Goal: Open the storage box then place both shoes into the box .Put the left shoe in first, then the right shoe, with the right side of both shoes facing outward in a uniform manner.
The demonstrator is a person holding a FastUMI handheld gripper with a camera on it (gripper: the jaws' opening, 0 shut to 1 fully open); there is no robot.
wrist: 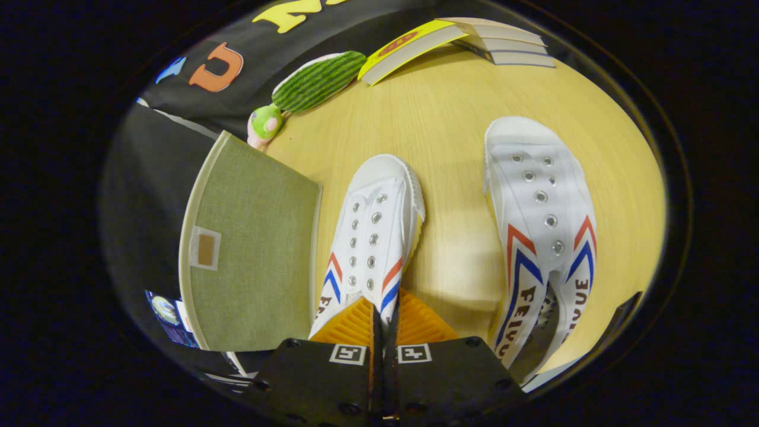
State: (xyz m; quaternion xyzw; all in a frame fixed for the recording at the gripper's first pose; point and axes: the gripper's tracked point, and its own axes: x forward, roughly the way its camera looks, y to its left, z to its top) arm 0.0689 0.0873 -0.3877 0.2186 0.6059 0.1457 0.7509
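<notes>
Wooden tabletop (450, 118) here, pale yellow grain, seen from above through the gripper's own camera. So the gripper (385, 317) is tipped steeply down at the table, and its two fingers are pinched almost together with just a sliver between them, clamped on the heel end of the left-hand shoe (373, 231). That shoe is white canvas with red and blue chevrons, toe aimed at the far side. Second shoe (542, 219), same look, lies flat on the table to the right, well apart from the first.

Left of the held shoe sits the storage box (255, 249), olive-green fabric, lid flat on it so it's shut, with a small tan tag near its left edge. Far off: a striped green plush (317, 80) and a few stacked books (474, 38).
</notes>
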